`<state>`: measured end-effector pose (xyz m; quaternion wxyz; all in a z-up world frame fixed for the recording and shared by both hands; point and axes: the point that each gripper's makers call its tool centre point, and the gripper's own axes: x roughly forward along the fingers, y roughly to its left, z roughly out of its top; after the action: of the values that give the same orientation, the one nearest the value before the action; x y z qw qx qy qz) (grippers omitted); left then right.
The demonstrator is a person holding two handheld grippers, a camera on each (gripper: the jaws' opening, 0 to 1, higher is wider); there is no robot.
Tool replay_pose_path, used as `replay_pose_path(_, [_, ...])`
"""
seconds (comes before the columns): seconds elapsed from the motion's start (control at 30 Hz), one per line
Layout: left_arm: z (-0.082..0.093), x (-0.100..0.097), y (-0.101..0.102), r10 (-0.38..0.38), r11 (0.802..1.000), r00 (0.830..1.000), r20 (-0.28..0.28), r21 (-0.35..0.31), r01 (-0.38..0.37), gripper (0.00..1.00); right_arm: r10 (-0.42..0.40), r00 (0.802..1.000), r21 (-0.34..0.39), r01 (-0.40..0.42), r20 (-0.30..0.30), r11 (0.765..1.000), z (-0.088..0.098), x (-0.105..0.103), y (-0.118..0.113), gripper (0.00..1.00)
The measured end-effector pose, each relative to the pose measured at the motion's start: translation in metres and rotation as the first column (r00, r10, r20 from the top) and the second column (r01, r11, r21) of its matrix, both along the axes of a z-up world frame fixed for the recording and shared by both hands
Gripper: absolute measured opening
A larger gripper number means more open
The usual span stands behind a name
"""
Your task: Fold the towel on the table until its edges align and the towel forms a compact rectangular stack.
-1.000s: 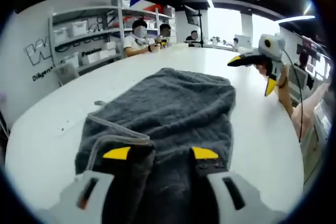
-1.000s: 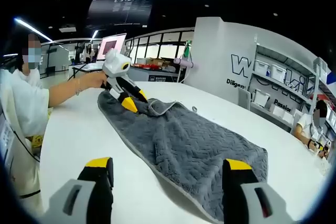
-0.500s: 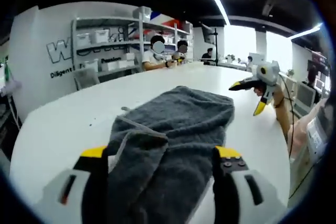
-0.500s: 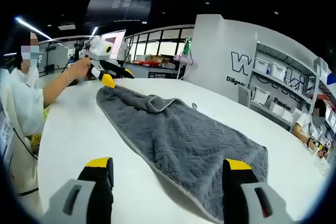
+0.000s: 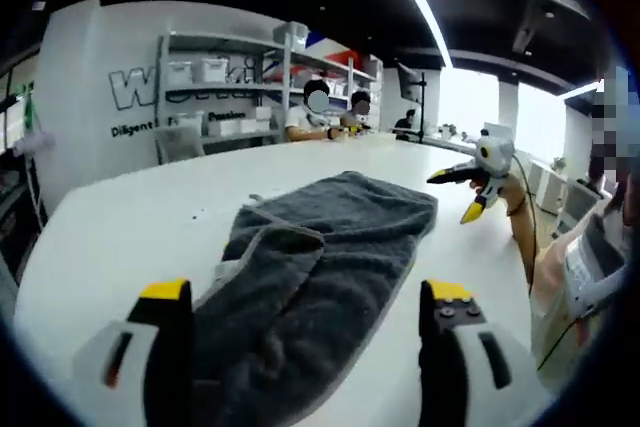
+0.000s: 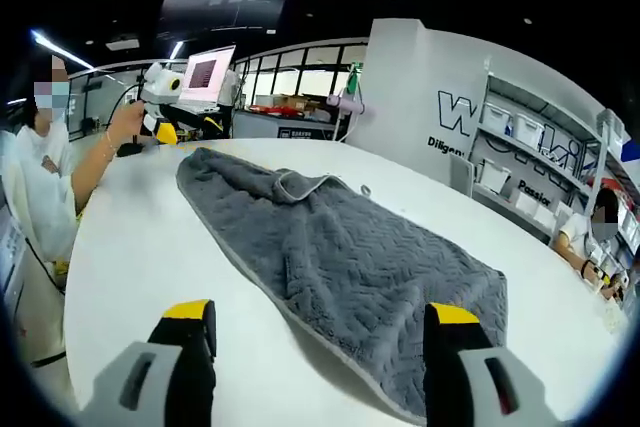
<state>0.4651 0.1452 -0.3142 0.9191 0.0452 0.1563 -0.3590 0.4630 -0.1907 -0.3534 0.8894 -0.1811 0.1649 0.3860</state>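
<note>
Grey chevron-textured towel; white table

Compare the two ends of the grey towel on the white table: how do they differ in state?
The towel end near the left gripper has a corner flap folded over, its pale hem showing; the end near the right gripper lies flat. Both ends rest on the table, and both grippers are open, holding nothing.

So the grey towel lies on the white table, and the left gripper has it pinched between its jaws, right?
Not quite. The grey towel does lie on the white table, but the left gripper is open and holds nothing: in the left gripper view its jaws stand wide apart above the towel.
</note>
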Motion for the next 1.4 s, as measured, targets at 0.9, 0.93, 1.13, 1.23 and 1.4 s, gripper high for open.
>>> replay_pose_path(0.9, [-0.019,-0.024,-0.001,-0.074,0.991,0.997,0.021,0.110,0.071,0.99,0.036,0.998,0.049,-0.033,-0.057,0.998,0.013,0.010,0.006,0.90])
replay_pose_path(0.93, [-0.020,-0.024,0.000,-0.070,0.991,0.997,0.021,0.115,0.067,0.99,0.041,0.998,0.055,-0.038,-0.054,0.998,0.017,0.009,0.008,0.89])
replay_pose_path(1.13, [-0.023,-0.027,0.002,-0.075,0.987,0.997,0.017,0.145,0.072,0.99,0.113,0.993,0.066,-0.110,-0.043,0.992,0.039,0.011,0.032,0.87])
replay_pose_path(1.23, [-0.026,-0.029,0.002,-0.077,0.984,0.997,0.013,0.161,0.074,0.99,0.120,0.992,0.027,-0.119,-0.046,0.993,0.044,0.021,0.044,0.85])
replay_pose_path(1.4, [-0.019,-0.031,0.005,-0.074,0.986,0.997,0.030,0.151,0.069,0.99,0.165,0.982,0.021,-0.164,-0.087,0.986,0.053,0.039,0.079,0.85])
